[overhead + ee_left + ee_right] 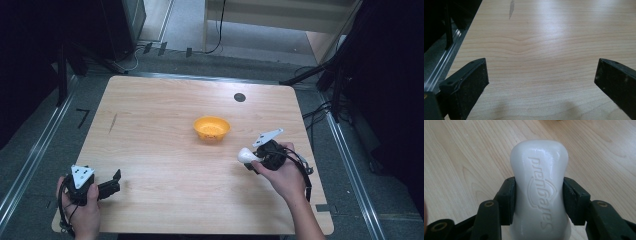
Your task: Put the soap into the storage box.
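A white bar of soap (540,192) with embossed lettering is clamped at its narrow waist between the two black jaws of my right gripper (539,197). In the high view the soap (246,155) sticks out to the left of the right gripper (260,159), just over the wooden table (150,130) and below-right of an orange bowl (211,128). My left gripper (116,183) rests near the table's front left corner, its jaws spread wide. In the left gripper view the left gripper (541,80) has only bare wood between its fingers.
A small dark round spot (239,97) lies on the table behind the bowl. A dark streak (511,8) marks the wood toward the left edge. Metal floor rails (30,160) and black stands (330,70) flank the table.
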{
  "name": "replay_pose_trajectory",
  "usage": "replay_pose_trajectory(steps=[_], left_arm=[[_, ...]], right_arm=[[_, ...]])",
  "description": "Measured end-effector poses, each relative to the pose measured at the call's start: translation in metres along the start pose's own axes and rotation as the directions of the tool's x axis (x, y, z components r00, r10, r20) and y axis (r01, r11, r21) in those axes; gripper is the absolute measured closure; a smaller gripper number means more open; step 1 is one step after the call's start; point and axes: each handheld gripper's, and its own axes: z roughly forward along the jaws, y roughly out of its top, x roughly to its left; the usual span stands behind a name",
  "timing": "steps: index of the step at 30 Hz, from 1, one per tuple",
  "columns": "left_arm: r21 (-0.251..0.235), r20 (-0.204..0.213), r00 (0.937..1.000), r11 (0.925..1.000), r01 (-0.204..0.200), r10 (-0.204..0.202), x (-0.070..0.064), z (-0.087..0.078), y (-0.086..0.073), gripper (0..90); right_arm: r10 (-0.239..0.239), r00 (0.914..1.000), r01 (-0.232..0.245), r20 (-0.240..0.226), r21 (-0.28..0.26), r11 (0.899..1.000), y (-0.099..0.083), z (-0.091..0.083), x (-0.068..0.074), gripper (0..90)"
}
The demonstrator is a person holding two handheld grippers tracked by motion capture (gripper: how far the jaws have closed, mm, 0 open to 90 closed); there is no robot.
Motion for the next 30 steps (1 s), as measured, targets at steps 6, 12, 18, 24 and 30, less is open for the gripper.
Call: replay_pose_trajectory(steps=[6,12,18,24,30], left_arm=[[0.002,-0.003,1.0000,1.0000,-0.005,0.005,-0.001,0.000,0.000,0.0],[0.002,-0.001,1.0000,1.0000,-0.003,0.003,0.000,0.000,0.000,0.0],[0.001,0.003,1.0000,1.0000,0.000,0.000,0.000,0.000,0.000,0.0],[0.002,0.006,1.0000,1.0000,-0.001,0.001,0.000,0.000,0.000,0.0],[0.001,0.006,1.0000,1.0000,0.000,0.000,0.000,0.000,0.000,0.0]], right_arm=[[-0.019,0.9998,0.019,-0.009,0.004,1.000,0.006,0.000,-0.005,50.2],[-0.049,0.9986,0.049,-0.021,0.012,0.999,0.015,0.001,-0.006,50.2],[-0.093,0.9946,0.094,-0.047,0.017,0.995,0.024,0.006,-0.008,50.2],[-0.113,0.9921,0.114,-0.056,0.026,0.993,0.032,0.011,-0.011,50.2],[-0.122,0.9907,0.124,-0.061,0.028,0.992,0.039,0.014,-0.014,50.1]])
